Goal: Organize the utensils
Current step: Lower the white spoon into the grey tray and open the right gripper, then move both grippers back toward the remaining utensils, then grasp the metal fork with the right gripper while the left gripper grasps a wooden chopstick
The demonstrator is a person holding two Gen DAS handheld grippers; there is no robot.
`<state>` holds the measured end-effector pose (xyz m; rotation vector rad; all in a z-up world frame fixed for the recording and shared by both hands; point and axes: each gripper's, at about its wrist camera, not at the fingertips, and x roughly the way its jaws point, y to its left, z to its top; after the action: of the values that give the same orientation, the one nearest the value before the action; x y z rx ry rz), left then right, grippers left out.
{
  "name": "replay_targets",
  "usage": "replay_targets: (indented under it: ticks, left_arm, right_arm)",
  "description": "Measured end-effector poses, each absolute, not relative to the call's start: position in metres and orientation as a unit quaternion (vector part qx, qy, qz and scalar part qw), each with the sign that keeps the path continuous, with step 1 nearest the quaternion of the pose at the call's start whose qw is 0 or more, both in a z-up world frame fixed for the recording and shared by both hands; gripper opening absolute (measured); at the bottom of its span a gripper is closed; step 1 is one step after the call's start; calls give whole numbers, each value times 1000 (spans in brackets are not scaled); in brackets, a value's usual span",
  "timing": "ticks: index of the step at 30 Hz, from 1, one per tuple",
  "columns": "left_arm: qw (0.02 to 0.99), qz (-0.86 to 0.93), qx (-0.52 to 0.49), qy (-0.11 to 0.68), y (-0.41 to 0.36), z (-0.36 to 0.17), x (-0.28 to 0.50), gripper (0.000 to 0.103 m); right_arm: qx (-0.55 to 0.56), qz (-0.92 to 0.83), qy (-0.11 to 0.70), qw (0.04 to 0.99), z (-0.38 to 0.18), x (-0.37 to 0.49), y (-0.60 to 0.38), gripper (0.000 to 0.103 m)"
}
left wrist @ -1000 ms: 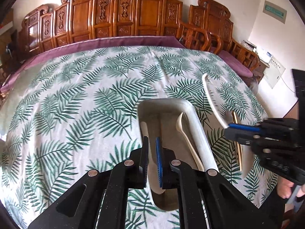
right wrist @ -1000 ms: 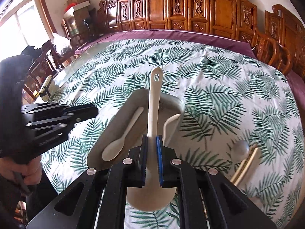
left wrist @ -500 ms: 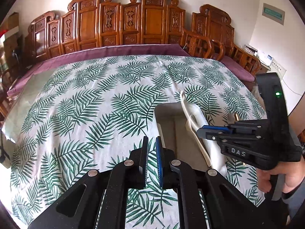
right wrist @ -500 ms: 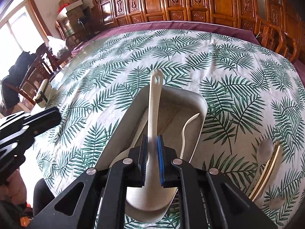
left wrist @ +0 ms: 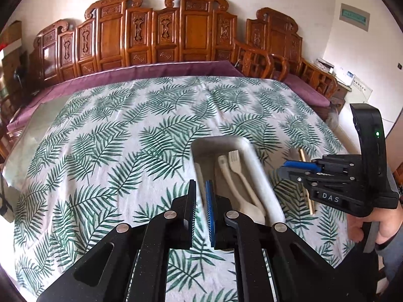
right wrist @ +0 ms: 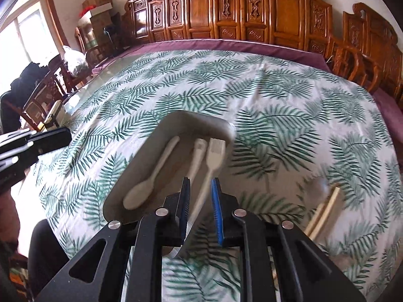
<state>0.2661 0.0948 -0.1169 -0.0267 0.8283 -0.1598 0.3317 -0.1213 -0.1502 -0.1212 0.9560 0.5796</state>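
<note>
The right gripper [right wrist: 199,209] now has its jaws spread and empty; half a second ago they pinched the pale spatula, which has since dropped into the tray [right wrist: 161,136]. The gripper has drawn back to the tray's near right. The left gripper [left wrist: 200,211] hovers idle at the tray's near end, jaws almost pressed together on nothing. Inside the tray lie a spoon [right wrist: 148,176], the spatula [right wrist: 197,153] and a fork [right wrist: 214,156], side by side. Beyond the tray's right side, wooden utensils [right wrist: 325,209] wait on the bench [right wrist: 289,88]; judging by that, sorting is partly done.
</note>
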Motion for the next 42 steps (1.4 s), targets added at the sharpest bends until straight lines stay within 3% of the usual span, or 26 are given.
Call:
replay_targets:
  ticks: [3, 8, 11, 16, 19, 28, 42]
  left_arm:
    - [915, -85, -10, 395, 85, -111, 260, 15]
    - [917, -101, 2, 386, 62, -103, 252, 18]
    - [917, -113, 4, 382, 49, -101, 249, 28]
    - [916, -125, 5, 380, 30, -101, 247, 30]
    - [914, -133, 3, 384, 18, -104, 247, 45]
    - [903, -150, 3, 402, -11, -125, 242, 46]
    - [890, -165, 10, 425, -34, -150, 239, 46]
  right_arm:
    - [-62, 266, 444, 854, -143, 326, -147, 19]
    - [-57, 241, 440, 863, -138, 325, -199, 19]
    - [-57, 218, 446, 866, -140, 328, -233, 19]
    - [-60, 190, 451, 870, -147, 332, -275, 19]
    - [-64, 177, 461, 867, -156, 336, -291, 20]
    - [-71, 185, 494, 846, -196, 334, -292, 31]
    - [19, 177, 541, 822, -233, 350, -267, 32]
